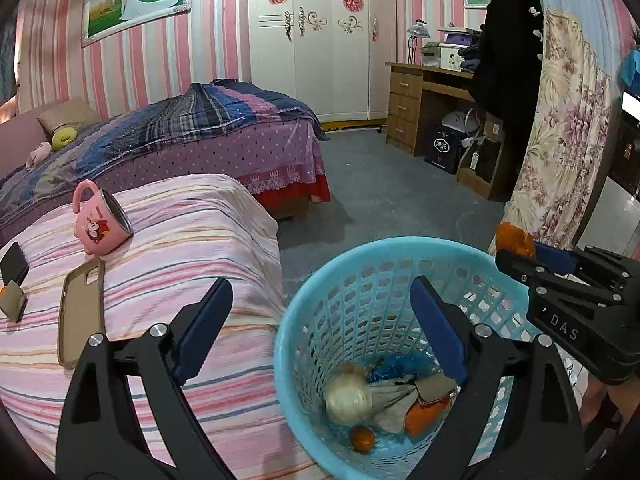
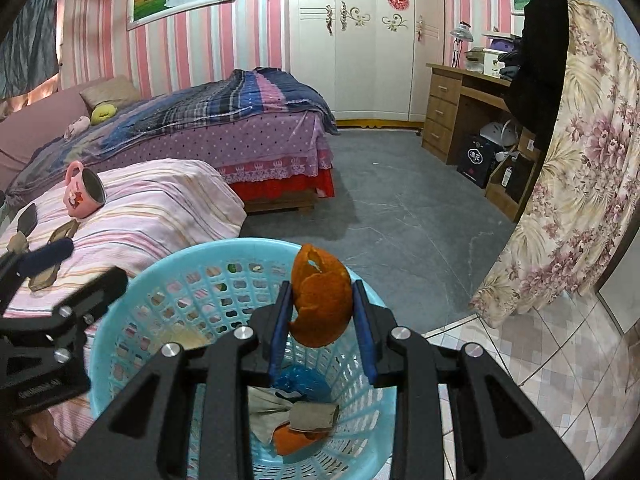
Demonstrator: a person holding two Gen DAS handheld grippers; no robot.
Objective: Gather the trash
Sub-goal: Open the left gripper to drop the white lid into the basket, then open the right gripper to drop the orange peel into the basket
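A light blue plastic basket (image 1: 332, 280) stands on the floor beside the striped table; it also shows in the right wrist view (image 2: 132, 300). Inside lie orange peel (image 1: 424, 416), crumpled paper (image 1: 392, 400), a blue wrapper (image 1: 400, 364) and a small orange piece (image 1: 362, 438). My right gripper (image 2: 322, 300) is shut on a piece of orange peel (image 2: 320, 304) and holds it over the basket's mouth; it shows at the right in the left wrist view (image 1: 516, 248). My left gripper (image 1: 320, 320) is open and empty above the basket's left rim.
The table with a pink striped cloth (image 1: 180, 248) holds a tipped pink mug (image 1: 102, 220), a phone case (image 1: 82, 308), a dark phone (image 1: 14, 264) and a small folded scrap (image 1: 12, 300). A bed (image 1: 180, 132), desk (image 1: 424, 100) and floral curtain (image 1: 560, 140) stand around the grey floor.
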